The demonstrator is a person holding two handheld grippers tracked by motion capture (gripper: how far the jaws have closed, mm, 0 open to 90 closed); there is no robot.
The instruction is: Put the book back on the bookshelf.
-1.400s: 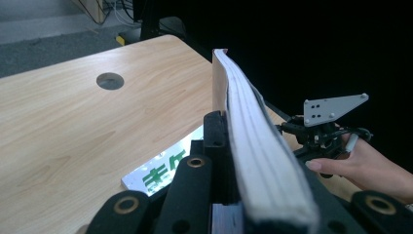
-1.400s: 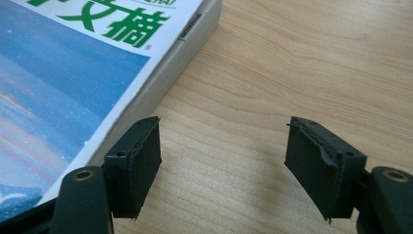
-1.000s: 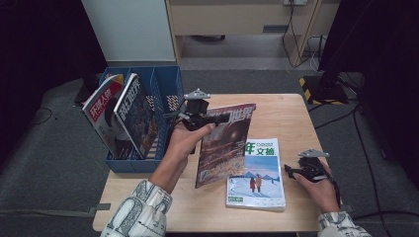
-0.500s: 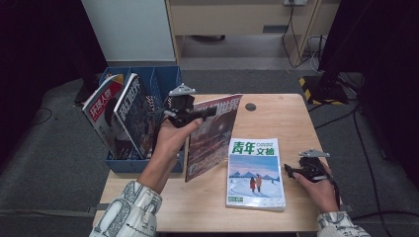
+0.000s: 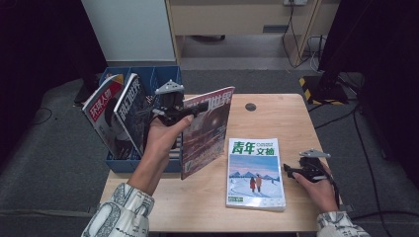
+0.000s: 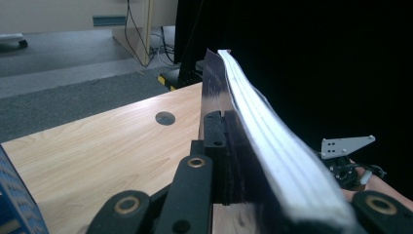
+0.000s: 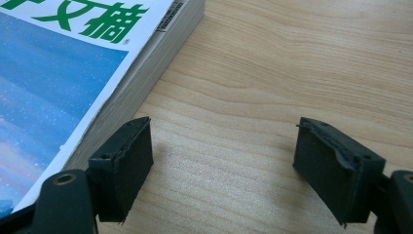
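My left gripper [image 5: 191, 110] is shut on the top edge of a dark magazine [image 5: 206, 129] and holds it upright above the table's left side, next to the blue bin [image 5: 154, 78]. In the left gripper view the black jaws [image 6: 233, 127] clamp the dark cover and white page edges [image 6: 277, 151]. A white and blue magazine [image 5: 256, 173] lies flat on the table. My right gripper [image 5: 291, 171] rests just right of it; its jaws [image 7: 224, 161] have just been opening and stand open over bare wood, beside the magazine [image 7: 63, 73].
The blue bin stands at the table's left edge with two magazines [image 5: 116, 111] leaning in it. A round cable hole [image 5: 250, 106] sits at the back of the wooden table [image 5: 291, 123]. A yellow-black striped base [image 5: 316, 89] and cables lie on the floor to the right.
My left gripper has carried the dark magazine left and a little up, closer to the blue bin. The right hand has stayed where it was.
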